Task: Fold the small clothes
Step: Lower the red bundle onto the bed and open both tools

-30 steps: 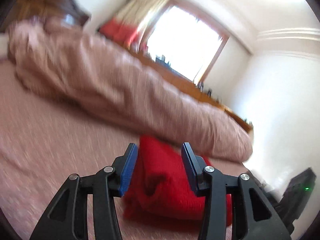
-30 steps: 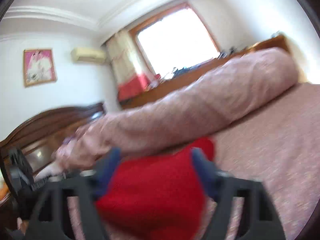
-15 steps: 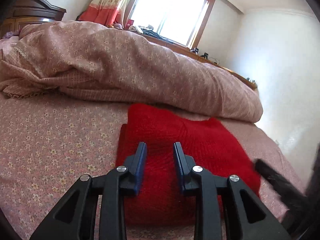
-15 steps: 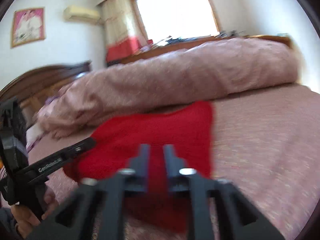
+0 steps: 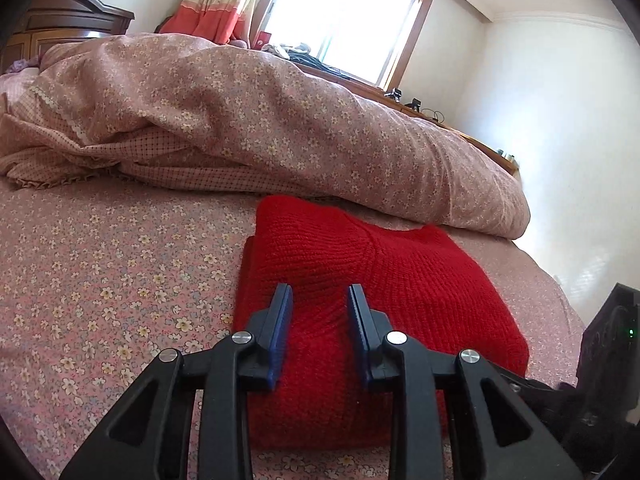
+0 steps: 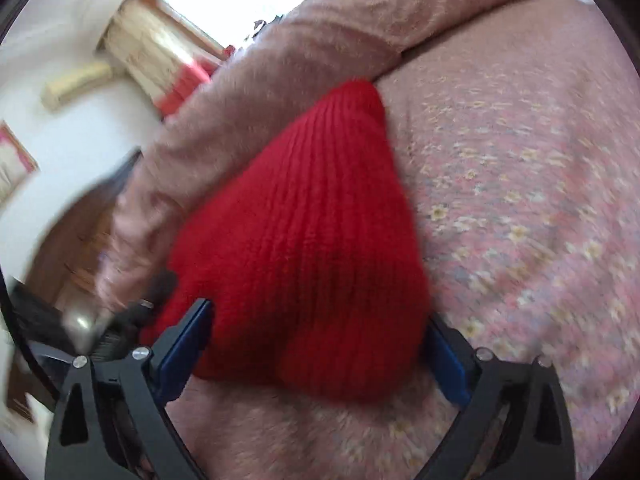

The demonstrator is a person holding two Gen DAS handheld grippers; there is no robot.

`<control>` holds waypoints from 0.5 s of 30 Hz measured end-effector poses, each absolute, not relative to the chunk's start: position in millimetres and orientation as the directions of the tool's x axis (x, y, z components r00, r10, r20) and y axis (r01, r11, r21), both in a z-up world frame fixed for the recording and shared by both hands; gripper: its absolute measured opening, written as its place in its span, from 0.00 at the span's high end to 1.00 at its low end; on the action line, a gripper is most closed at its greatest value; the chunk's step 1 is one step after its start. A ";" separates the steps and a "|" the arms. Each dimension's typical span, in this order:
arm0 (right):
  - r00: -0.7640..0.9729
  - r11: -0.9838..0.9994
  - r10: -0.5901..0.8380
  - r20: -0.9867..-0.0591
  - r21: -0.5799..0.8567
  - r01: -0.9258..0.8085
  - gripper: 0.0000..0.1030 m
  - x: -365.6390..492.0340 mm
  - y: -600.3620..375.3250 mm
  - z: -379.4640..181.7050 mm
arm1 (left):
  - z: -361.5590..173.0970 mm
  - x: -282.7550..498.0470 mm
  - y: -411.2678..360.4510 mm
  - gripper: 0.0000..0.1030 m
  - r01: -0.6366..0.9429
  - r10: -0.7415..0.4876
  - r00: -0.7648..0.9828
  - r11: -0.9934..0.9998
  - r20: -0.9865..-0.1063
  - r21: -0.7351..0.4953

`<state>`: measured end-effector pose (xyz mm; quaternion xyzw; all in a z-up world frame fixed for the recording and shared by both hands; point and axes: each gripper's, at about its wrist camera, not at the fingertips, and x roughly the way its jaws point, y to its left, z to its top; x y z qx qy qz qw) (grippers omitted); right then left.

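Observation:
A folded red knit sweater [image 5: 400, 280] lies on the flowered bedsheet [image 5: 100, 280], just in front of the rolled quilt. My left gripper [image 5: 319, 289] sits on top of its near part. Its jaws are narrow, and red knit is bunched between the blue pads [image 5: 280, 320]. In the right wrist view the sweater [image 6: 304, 208] fills the middle, and its near corner lies between the fingers of my right gripper [image 6: 316, 312]. Those jaws are opening wide, and the pads [image 6: 180, 352] stand beside the cloth without squeezing it. This view is blurred.
A pink flowered quilt [image 5: 260, 120] is rolled along the far side of the bed. The other gripper's black body [image 5: 608, 344] shows at the right edge. A wooden headboard [image 5: 60, 24] stands far left, with a window [image 5: 340, 12] and curtain behind. The bed ends at the right, by the white wall.
The left jaws narrowed over the sweater a second ago and have held still since. The right gripper sank toward the sweater, rolled, and spread its jaws wide.

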<state>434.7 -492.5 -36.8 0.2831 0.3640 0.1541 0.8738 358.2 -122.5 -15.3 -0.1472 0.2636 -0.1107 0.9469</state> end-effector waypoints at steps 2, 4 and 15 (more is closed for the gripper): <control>0.711 0.787 0.469 -0.525 0.614 -0.066 0.40 432.5 -496.7 -34.8 | -14.8 357.5 -123.0 0.79 0.151 -0.313 0.832 0.923 -0.459 -0.354; 0.723 0.783 0.473 -0.504 0.617 -0.082 0.48 430.5 -508.0 -32.6 | -13.5 354.9 -125.2 0.79 0.171 -0.337 0.827 0.913 -0.450 -0.370; 0.718 0.764 0.517 -0.466 0.630 -0.142 0.32 441.4 -524.8 -31.6 | -9.7 351.3 -137.1 0.74 0.192 -0.332 0.827 0.925 -0.453 -0.328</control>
